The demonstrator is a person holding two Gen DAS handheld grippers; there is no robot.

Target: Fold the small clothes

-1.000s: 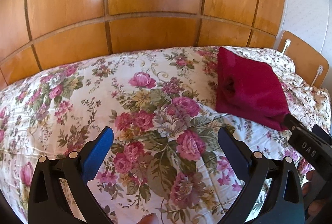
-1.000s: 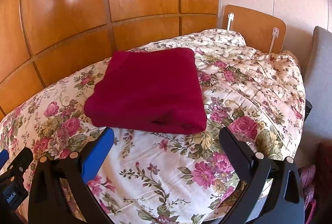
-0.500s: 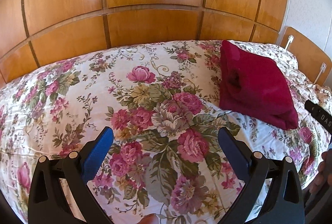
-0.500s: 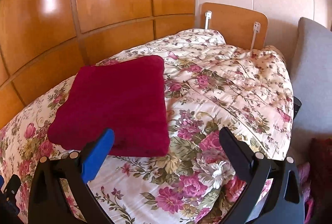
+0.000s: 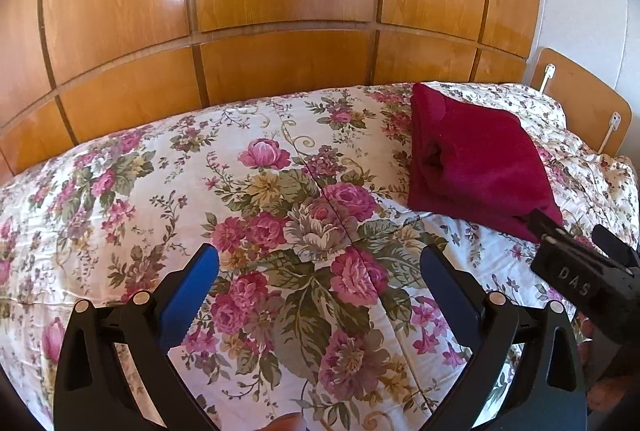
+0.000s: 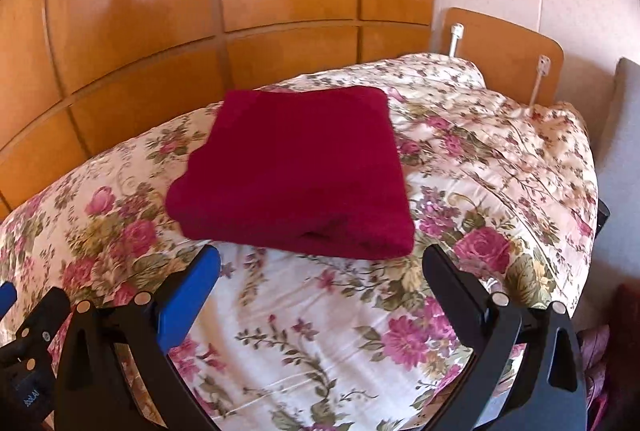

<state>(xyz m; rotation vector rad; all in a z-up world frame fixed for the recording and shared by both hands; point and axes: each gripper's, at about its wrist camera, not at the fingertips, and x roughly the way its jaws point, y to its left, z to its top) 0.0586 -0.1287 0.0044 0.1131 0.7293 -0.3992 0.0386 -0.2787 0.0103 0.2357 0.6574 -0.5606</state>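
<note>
Left wrist view: wood-panelled wall (image 5: 280, 63) behind, floral quilt (image 5: 280, 199) spread across the bed. Left gripper (image 5: 318, 271) hovering above the bare quilt, jaws spread wide, nothing between them. Folded dark red garment (image 5: 476, 163) lying on the quilt to the right, well apart from the left gripper, its layered open edge visible only from this side. Right gripper (image 5: 580, 271) entering at lower right, one finger tip just at the garment's near corner; contact impossible to tell from here.

Right wrist view: same garment (image 6: 296, 167) seen flat from above as a neat rectangle, just beyond the right gripper (image 6: 320, 271). Jaws wide apart, empty, blue pad (image 6: 188, 303) on the left finger near the garment's front edge. Further right, wooden headboard (image 6: 512, 59) and a grey cushion (image 6: 624, 119), the latter missing from the other view.
</note>
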